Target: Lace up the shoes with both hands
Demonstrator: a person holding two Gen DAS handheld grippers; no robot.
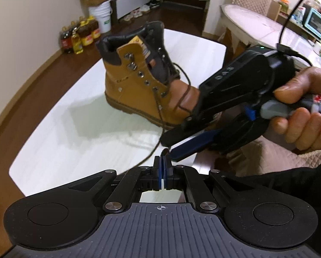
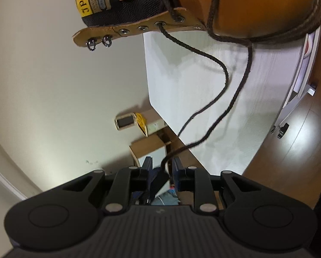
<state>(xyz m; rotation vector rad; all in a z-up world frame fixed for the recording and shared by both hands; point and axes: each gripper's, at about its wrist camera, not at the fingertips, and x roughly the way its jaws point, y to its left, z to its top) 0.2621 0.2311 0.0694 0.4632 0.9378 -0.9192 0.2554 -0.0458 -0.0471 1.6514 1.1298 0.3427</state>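
Left wrist view: left gripper (image 1: 162,161) clamped on lace (image 1: 148,153) tip; boot (image 1: 138,81) ahead on surface (image 1: 52,150), heavy, stiff. Lace thin, limp, slippery; best pinched near aglet. Right gripper (image 1: 171,148) jaws apart, lace strand between, ungripped.
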